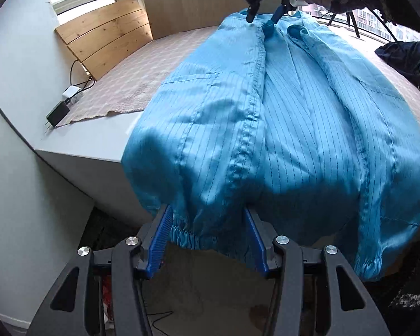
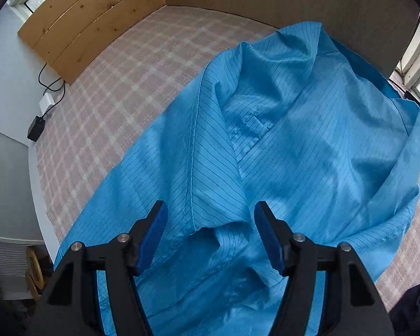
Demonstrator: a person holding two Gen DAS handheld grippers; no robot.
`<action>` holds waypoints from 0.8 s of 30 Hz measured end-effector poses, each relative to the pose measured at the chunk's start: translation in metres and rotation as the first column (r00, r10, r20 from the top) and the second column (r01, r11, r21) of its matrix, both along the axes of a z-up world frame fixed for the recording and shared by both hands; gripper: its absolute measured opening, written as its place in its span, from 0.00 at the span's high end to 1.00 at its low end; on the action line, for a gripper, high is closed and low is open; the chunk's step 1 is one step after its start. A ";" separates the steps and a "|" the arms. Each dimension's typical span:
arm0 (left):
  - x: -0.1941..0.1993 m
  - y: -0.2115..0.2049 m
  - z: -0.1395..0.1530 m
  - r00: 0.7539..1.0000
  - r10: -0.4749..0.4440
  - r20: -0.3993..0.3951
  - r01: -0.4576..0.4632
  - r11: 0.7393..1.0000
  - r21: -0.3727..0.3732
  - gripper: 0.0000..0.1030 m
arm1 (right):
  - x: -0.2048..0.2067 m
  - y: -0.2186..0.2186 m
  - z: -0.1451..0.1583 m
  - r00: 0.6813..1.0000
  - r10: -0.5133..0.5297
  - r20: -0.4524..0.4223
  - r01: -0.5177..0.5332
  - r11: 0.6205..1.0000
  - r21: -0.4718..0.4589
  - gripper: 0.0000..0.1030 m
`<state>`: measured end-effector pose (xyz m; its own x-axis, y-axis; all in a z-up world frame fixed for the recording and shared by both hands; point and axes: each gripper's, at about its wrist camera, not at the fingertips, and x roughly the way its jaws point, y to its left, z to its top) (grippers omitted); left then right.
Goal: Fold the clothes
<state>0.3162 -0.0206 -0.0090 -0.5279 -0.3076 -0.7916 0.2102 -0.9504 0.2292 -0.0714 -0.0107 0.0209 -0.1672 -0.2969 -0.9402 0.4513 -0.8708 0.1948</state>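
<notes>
A light blue pinstriped jacket (image 1: 294, 117) lies lengthwise on the bed, its near end hanging over the bed's edge. My left gripper (image 1: 207, 210) is at that hanging end. Its blue pads (image 1: 161, 238) stand apart, with the elastic hem loose between them and not pinched. At the jacket's far end a hand holds my right gripper (image 1: 261, 18), fingers apart and tips at the cloth. In the right wrist view the right gripper (image 2: 210, 205) points down over the jacket (image 2: 308, 140), open, with a raised fold of cloth between its pads (image 2: 268, 238).
The bed has a pink checked cover (image 2: 120, 89) and a wooden headboard (image 1: 106, 36). A black charger (image 1: 58, 113) with cables lies on the grey ledge (image 1: 92, 142) at the left. Dark clothes (image 1: 403, 56) are piled at the right. Floor shows below the bed edge.
</notes>
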 end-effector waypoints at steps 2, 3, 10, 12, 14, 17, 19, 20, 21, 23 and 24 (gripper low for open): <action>-0.007 -0.005 -0.003 1.000 -0.007 0.023 0.007 1.000 0.019 0.87 | -0.001 -0.010 -0.006 1.000 0.005 0.015 -0.005 1.000 0.018 0.45; -0.006 -0.008 0.000 1.000 -0.006 0.017 0.005 0.999 0.043 0.96 | -0.001 -0.015 -0.009 1.000 0.008 0.022 -0.008 1.000 0.027 0.67; 0.015 0.015 0.035 0.997 -0.076 -0.030 0.080 0.983 0.162 0.98 | 0.022 -0.023 0.003 0.995 0.085 -0.054 -0.079 0.992 0.099 0.95; 0.013 0.033 0.032 0.993 -0.115 -0.025 0.118 0.982 0.149 0.97 | 0.024 -0.024 -0.002 0.996 0.076 -0.054 -0.067 0.987 0.149 0.95; 0.008 0.048 0.024 0.988 -0.155 0.008 0.153 0.981 0.116 0.93 | 0.029 -0.027 -0.010 0.993 0.092 -0.079 -0.075 0.977 0.198 0.95; 0.006 0.041 0.011 0.986 -0.143 0.080 0.133 0.984 0.119 0.79 | 0.041 -0.032 -0.017 0.990 0.121 -0.079 -0.098 0.964 0.246 0.93; 0.018 0.027 0.021 0.992 -0.112 0.063 0.100 0.982 0.159 0.74 | 0.054 -0.026 -0.002 0.986 0.127 -0.111 -0.097 0.965 0.242 0.81; 0.025 0.018 0.030 0.995 -0.088 0.042 0.079 0.980 0.183 0.73 | 0.063 -0.020 0.010 0.981 0.122 -0.150 -0.084 0.969 0.233 0.78; 0.032 0.008 0.040 0.998 -0.053 0.015 0.049 0.977 0.206 0.73 | 0.071 -0.014 0.022 0.975 0.115 -0.189 -0.072 0.972 0.223 0.73; 0.036 -0.009 0.059 0.999 0.012 -0.039 -0.002 0.972 0.236 0.73 | 0.095 0.001 0.046 0.966 0.110 -0.233 -0.077 0.986 0.148 0.72; 0.033 -0.014 0.067 0.997 0.022 -0.074 -0.004 0.970 0.242 0.73 | 0.109 0.003 0.049 0.972 0.122 -0.201 -0.106 0.990 0.091 0.72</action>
